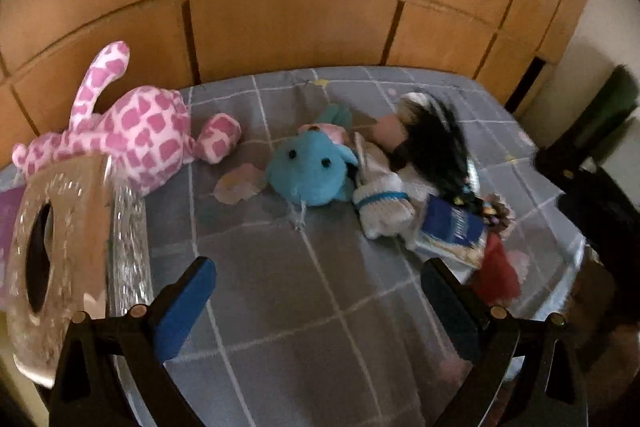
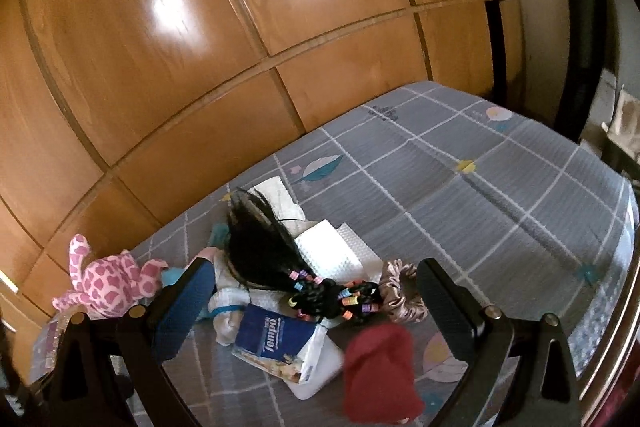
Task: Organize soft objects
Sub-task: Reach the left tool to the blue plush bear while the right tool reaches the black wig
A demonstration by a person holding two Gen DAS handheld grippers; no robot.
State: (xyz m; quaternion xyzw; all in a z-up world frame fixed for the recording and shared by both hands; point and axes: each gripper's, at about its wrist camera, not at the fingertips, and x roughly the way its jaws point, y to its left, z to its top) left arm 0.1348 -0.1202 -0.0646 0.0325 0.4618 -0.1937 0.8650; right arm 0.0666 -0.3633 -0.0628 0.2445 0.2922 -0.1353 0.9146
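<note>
On the grey checked bedspread (image 1: 280, 287) lies a pile of soft things. A pink spotted plush (image 1: 140, 131) rests at the left, a blue plush (image 1: 312, 171) in the middle, and a white sock (image 1: 384, 207) beside it. Black doll hair (image 1: 436, 147) with coloured beads drapes over the pile. My left gripper (image 1: 318, 307) hangs open above bare bedspread, short of the blue plush. My right gripper (image 2: 314, 307) is open too, over a blue tissue pack (image 2: 272, 339), the beaded hair (image 2: 272, 247) and a red cloth (image 2: 380, 367). A pink scrunchie (image 2: 400, 293) lies by its right finger.
A clear plastic container (image 1: 60, 239) with an oval handle hole stands at the left, close to my left finger. Wooden wardrobe doors (image 1: 300, 7) rise right behind the bed. A folded white cloth (image 2: 328, 247) lies behind the hair. The bedspread's right half (image 2: 500, 187) is bare.
</note>
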